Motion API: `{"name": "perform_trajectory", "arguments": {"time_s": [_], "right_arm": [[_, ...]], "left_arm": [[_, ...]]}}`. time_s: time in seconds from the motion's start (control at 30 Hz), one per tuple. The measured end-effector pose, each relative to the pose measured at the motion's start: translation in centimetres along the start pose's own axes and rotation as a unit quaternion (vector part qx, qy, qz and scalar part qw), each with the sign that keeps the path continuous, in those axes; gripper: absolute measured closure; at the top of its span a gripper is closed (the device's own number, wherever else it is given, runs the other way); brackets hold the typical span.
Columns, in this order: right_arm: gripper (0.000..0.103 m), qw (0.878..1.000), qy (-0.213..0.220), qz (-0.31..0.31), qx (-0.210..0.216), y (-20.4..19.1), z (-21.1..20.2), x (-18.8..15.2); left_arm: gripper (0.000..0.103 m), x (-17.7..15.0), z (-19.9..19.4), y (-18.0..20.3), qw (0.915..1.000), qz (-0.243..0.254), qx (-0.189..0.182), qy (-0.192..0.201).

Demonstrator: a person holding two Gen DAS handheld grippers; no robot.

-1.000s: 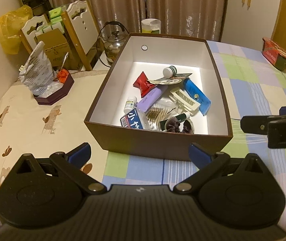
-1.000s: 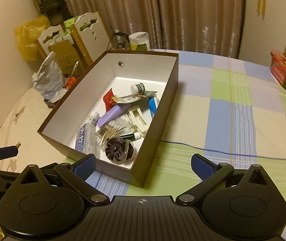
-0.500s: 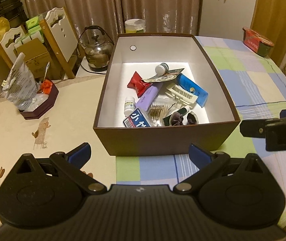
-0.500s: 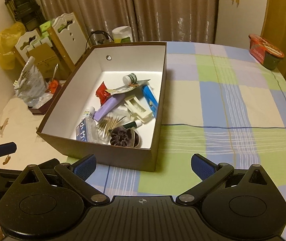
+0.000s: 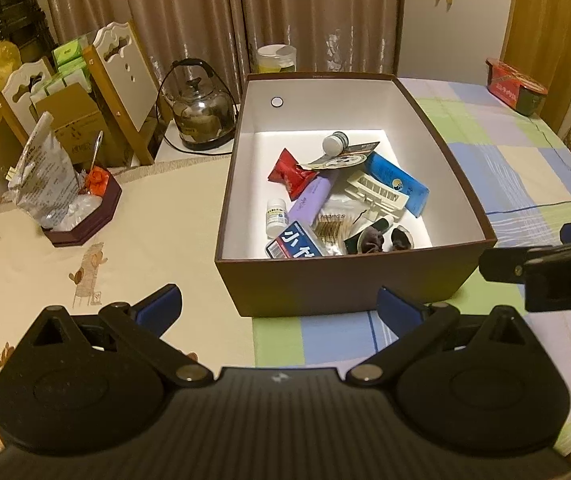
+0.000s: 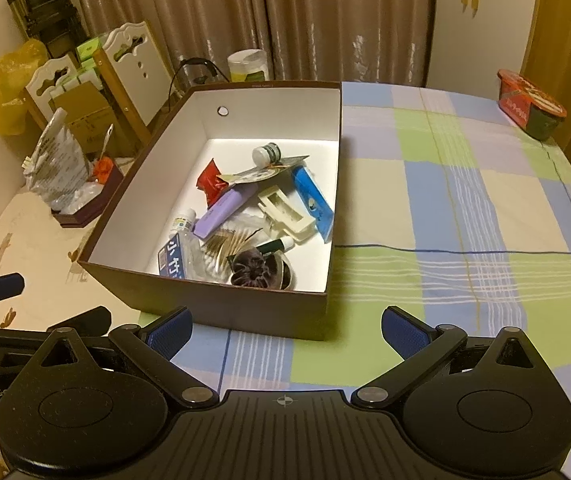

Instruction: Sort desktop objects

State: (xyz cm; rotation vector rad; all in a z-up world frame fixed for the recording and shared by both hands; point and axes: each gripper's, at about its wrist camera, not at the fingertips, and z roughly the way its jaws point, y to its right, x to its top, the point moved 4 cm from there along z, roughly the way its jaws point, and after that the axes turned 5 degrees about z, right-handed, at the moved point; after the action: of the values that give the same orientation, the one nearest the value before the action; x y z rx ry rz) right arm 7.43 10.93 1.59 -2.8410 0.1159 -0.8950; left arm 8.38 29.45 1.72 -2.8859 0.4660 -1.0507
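- My left hand-held gripper [image 5: 279,304] hangs released, holding nothing, just short of the brown box's [image 5: 349,286] near wall.
- Ahead of it inside the box lie a red packet [image 5: 291,176], a purple tube [image 5: 311,200] and a blue tube [image 5: 397,182].
- My right hand-held gripper [image 6: 285,330] is likewise spread wide and empty, with the checked tabletop [image 6: 465,208] ahead to its right.

Your left wrist view sits just short of the brown box [image 5: 349,280], looking forward and down into it, cream cloth on its left side. Your right wrist view looks from the box's near right corner [image 6: 245,308], angled left, over the plaid tablecloth [image 6: 465,208]. Both share the box interior.
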Motion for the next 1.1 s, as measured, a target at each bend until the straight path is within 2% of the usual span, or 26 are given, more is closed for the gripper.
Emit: {"name": "perform_trajectory", "arguments": {"time_s": [1.1], "right_arm": [[0.0,1.0,-0.015,0.005,-0.006,0.2,1.2,1.0]], "left_arm": [[0.001,1.5,1.8,-0.3,1.0,-0.005,-0.001,-0.006]]}}
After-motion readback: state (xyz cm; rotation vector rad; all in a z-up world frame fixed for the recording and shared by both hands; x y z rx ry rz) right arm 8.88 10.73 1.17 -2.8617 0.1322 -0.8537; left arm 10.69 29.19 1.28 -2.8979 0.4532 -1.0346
